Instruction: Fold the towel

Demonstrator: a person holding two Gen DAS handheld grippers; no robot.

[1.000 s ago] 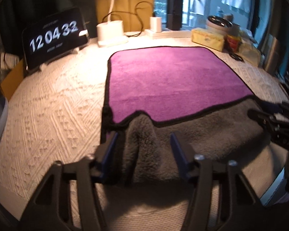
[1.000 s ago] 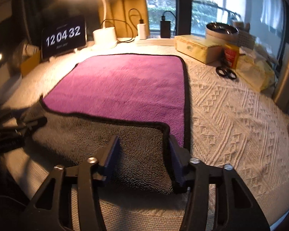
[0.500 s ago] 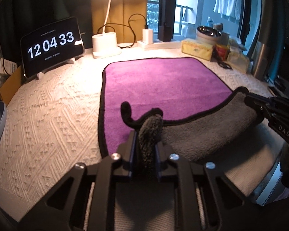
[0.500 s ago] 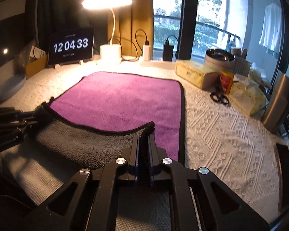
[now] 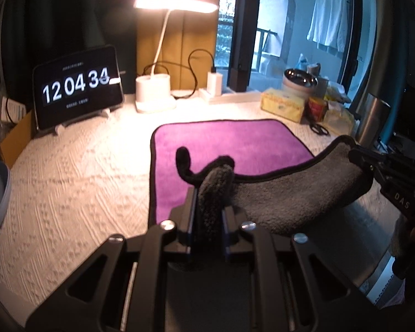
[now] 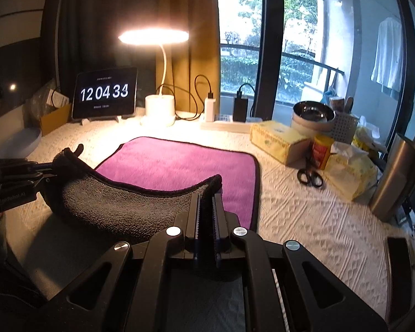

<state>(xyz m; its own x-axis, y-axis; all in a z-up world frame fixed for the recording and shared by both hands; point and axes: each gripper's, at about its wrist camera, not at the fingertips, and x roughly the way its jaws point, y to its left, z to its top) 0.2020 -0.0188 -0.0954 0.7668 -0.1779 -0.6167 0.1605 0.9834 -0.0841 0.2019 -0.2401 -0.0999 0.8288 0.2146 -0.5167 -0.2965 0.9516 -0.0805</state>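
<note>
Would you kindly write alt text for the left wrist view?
The left tongs grip the towel's near corner, lifted off the table; the right tongs hold the other. A lamp and clock tablet stand behind.

One towel (image 6: 177,166); two grippers, the left gripper (image 5: 209,215) and the right gripper (image 6: 206,218); one lamp (image 6: 159,55); one clock tablet (image 6: 105,95); one pair of scissors (image 6: 310,177); one steel bowl (image 6: 314,113); two yellow tissue packs (image 6: 279,139); one red tin (image 6: 322,150); one metal cup (image 6: 395,177).
</note>
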